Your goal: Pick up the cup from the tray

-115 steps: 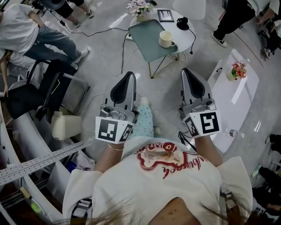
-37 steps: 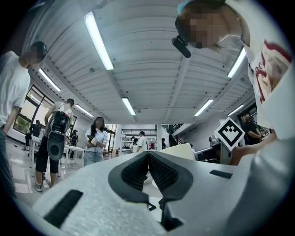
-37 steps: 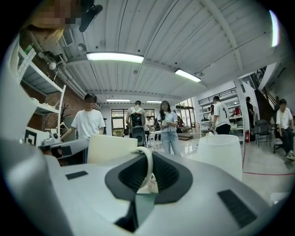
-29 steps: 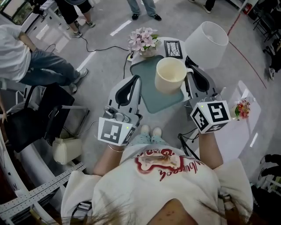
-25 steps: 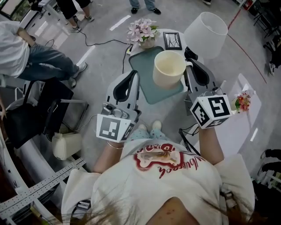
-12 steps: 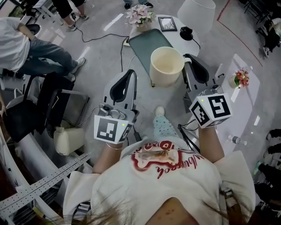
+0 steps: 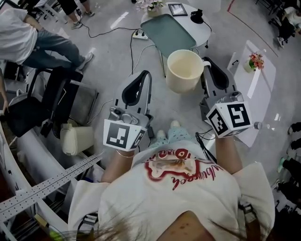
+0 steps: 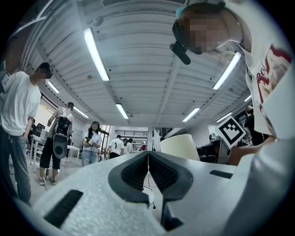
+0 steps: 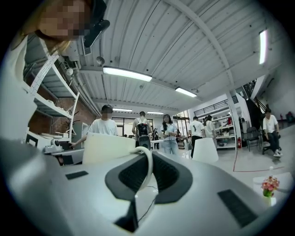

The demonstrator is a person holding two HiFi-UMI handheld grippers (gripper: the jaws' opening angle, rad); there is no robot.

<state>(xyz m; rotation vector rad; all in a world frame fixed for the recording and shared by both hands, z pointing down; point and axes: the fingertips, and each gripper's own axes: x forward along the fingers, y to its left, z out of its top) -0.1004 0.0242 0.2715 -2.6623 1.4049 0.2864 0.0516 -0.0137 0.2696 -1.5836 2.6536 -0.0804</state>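
Note:
In the head view a cream cup (image 7: pixel 185 70) hangs in the air, upright, held by its handle in my right gripper (image 7: pixel 208 64). In the right gripper view the thin cream handle (image 9: pixel 147 167) runs between the two dark pads, with the cup's body (image 9: pixel 108 147) to the left. The green tray (image 7: pixel 170 30) lies bare on the white round table (image 7: pixel 203 29), far ahead of the cup. My left gripper (image 7: pixel 144 76) is held level to the left of the cup, with its jaws pressed together on nothing (image 8: pixel 148 156). The cup (image 8: pixel 184 146) also shows in the left gripper view.
On the round table stand a picture frame (image 7: pixel 178 8), flowers (image 7: pixel 149 4) and a small black object (image 7: pixel 196 18). A low white table (image 7: pixel 254 94) with a flower pot (image 7: pixel 255 61) is at the right. At the left are a black chair (image 7: pixel 63 99), a cream bag (image 7: pixel 77 139) and a seated person (image 7: pixel 28 37). Cables cross the floor.
The cup stood on the tray 4.6 s ago; my right gripper now holds it. Since a second ago both grippers and the cup have drawn back from the table, and the tray lies farther off.

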